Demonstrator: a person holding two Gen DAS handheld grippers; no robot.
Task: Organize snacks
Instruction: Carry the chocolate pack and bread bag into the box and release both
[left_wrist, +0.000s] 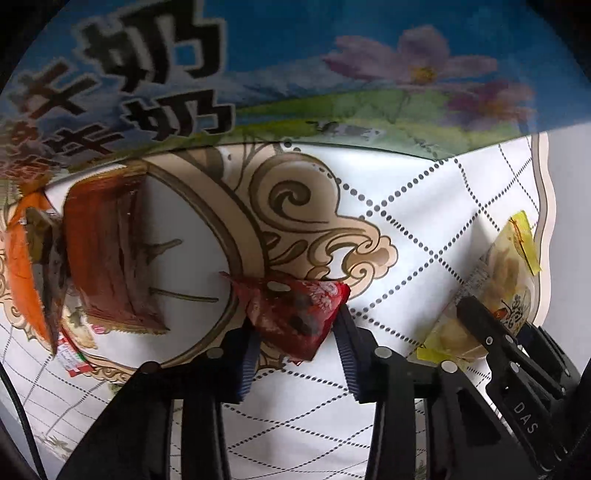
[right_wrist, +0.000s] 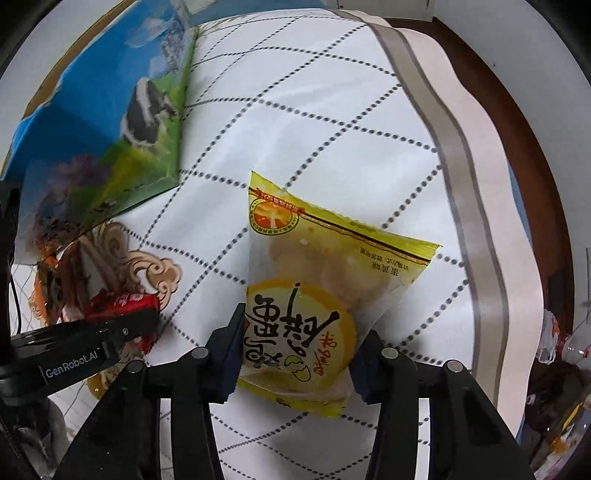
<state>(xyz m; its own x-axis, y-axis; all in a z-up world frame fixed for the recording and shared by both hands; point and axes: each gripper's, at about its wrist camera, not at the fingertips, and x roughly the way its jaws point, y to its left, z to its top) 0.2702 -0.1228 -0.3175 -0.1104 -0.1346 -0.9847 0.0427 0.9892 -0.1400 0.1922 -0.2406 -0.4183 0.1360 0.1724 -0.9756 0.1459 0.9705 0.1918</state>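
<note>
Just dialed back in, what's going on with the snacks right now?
A person is working both tools over the patterned tablecloth. The left tool is shut on a small red packet; the right tool is shut on a yellow snack bag. A blue milk carton box stands behind them, and an orange-brown packet lies beside it, not yet picked up.

A small red snack packet (left_wrist: 295, 317) lies crumpled between the left tool's fingers. A yellow pastry packet (right_wrist: 317, 302) lies flat, its print upside down, between the right tool's fingers.
</note>
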